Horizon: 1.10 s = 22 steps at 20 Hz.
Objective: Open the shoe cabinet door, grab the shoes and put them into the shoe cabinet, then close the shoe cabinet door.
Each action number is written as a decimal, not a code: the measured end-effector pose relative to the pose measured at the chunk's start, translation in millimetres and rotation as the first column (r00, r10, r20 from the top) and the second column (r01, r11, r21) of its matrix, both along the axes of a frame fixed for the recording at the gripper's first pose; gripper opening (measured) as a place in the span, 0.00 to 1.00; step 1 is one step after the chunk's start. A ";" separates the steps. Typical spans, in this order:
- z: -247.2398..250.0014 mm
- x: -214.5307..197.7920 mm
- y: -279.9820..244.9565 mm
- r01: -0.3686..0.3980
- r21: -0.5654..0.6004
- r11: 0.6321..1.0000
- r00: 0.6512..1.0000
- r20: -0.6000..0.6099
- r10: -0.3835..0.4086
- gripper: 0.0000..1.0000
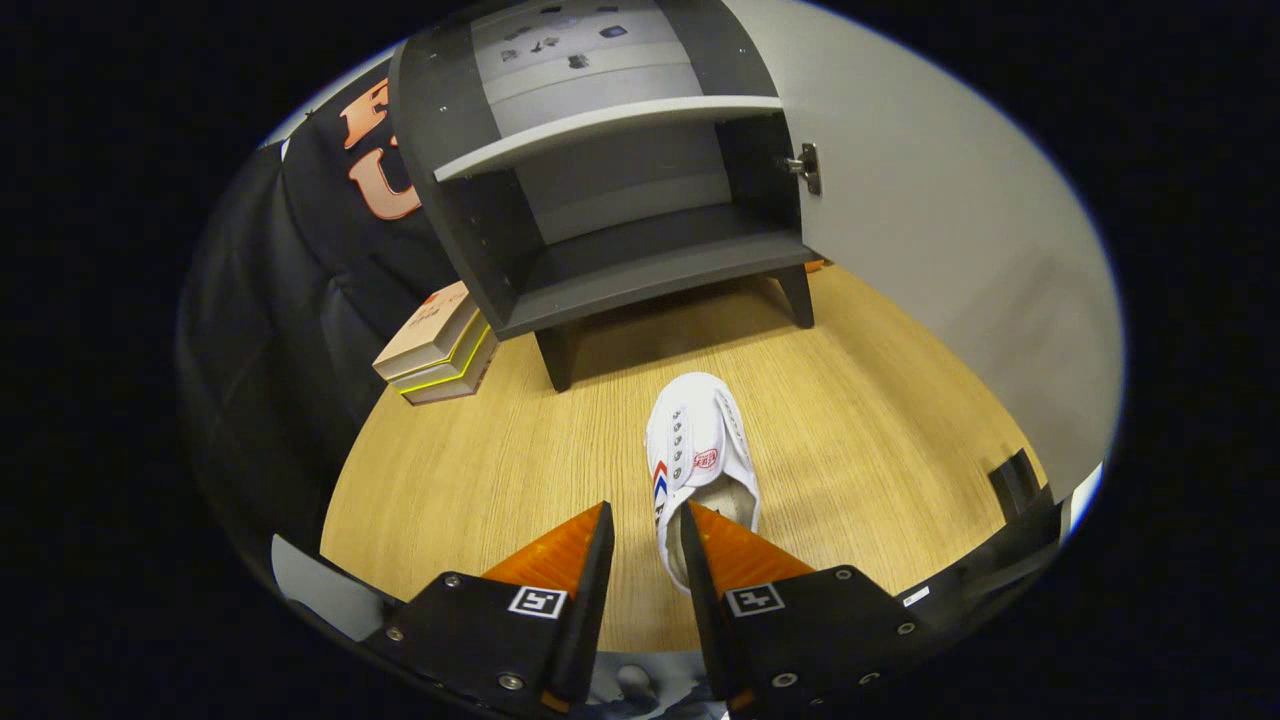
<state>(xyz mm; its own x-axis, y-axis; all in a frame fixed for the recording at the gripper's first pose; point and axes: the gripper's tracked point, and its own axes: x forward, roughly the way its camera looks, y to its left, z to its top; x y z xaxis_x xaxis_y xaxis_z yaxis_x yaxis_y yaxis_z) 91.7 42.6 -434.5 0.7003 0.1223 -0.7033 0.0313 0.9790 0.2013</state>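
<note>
A white canvas shoe (700,440) lies on the wooden floor (480,470), toe pointing at the shoe cabinet (620,250). The cabinet is dark grey, on short legs, with a pale shelf (600,125) inside and bare compartments. Its light grey door (930,230) is swung wide to the right, hinge (806,167) showing. My gripper (648,512) is at the shoe's heel end. The right finger reaches over the shoe's opening, the left finger stands a little off its left side, and the shoe's left wall lies in the gap. The fingers are slightly apart and do not press the shoe.
A stack of books (440,345) lies on the floor just left of the cabinet's front leg. Black cloth (270,330) hangs along the left. A dark block (1015,480) sits at the floor's right edge, below the door.
</note>
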 end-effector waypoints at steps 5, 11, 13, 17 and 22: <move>-41.3 11.9 4.9 -0.006 0.005 1.000 0.997 -0.074 0.006 0.44; -75.9 26.4 7.8 0.014 0.018 1.000 0.991 -0.135 -0.012 0.43; -79.8 31.4 8.3 0.022 0.024 0.999 0.991 -0.132 -0.018 0.25; -74.9 34.2 6.4 0.001 -0.027 1.000 0.996 -0.087 -0.003 0.01; -35.3 39.2 -1.1 0.022 -0.009 1.000 1.000 0.003 -0.022 0.00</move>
